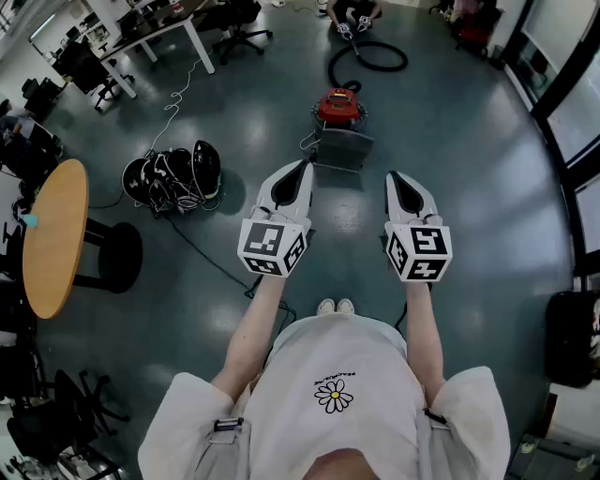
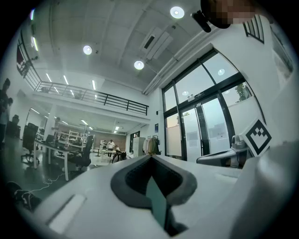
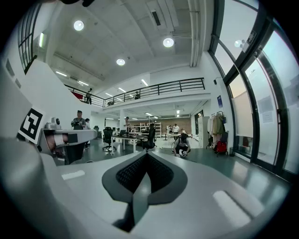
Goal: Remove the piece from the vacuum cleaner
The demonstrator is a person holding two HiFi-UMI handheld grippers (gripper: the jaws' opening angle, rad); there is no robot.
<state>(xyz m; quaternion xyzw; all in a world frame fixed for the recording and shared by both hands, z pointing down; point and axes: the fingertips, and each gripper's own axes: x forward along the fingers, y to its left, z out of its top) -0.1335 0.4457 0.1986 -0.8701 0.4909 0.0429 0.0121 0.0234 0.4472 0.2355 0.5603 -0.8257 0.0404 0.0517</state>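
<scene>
A red vacuum cleaner (image 1: 339, 107) stands on the grey floor ahead, with a black hose (image 1: 371, 58) looping behind it and a grey flat part (image 1: 342, 150) in front of it. The left gripper (image 1: 305, 167) and the right gripper (image 1: 394, 178) are held side by side at waist height, well short of the vacuum and touching nothing. Both point forward over the floor. In the left gripper view the left gripper (image 2: 150, 161) has its jaws pressed together with nothing between them. The right gripper (image 3: 145, 156) looks the same in its own view. The vacuum is hidden from both gripper views.
A round wooden table (image 1: 54, 234) and a black stool (image 1: 119, 255) stand at the left. A heap of black gear and cables (image 1: 173, 178) lies left of the vacuum, a cable trailing towards my feet. A person crouches (image 1: 354, 17) beyond the hose. A black case (image 1: 570, 337) stands at the right.
</scene>
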